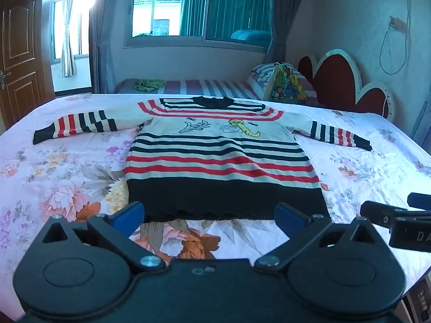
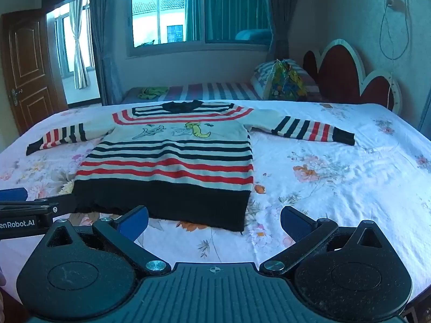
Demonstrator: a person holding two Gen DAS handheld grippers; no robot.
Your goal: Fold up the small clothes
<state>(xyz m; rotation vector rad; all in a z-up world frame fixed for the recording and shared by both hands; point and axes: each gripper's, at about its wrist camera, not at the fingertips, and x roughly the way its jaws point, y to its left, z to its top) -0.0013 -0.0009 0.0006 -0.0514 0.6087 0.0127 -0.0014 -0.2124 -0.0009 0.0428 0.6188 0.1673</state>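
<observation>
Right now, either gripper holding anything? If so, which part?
Nothing held. Left gripper and right gripper both stand open, short of the sweater's black hem, which lies flat on the bed.

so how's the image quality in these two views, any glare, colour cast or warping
Left wrist view: the doorway window is blown out by glare, the bed edge bows from fisheye warping, and there is a bluish cast. Right wrist view: same cool cast and curved edges, milder glare at the window, and the sweater is sharp.
</observation>
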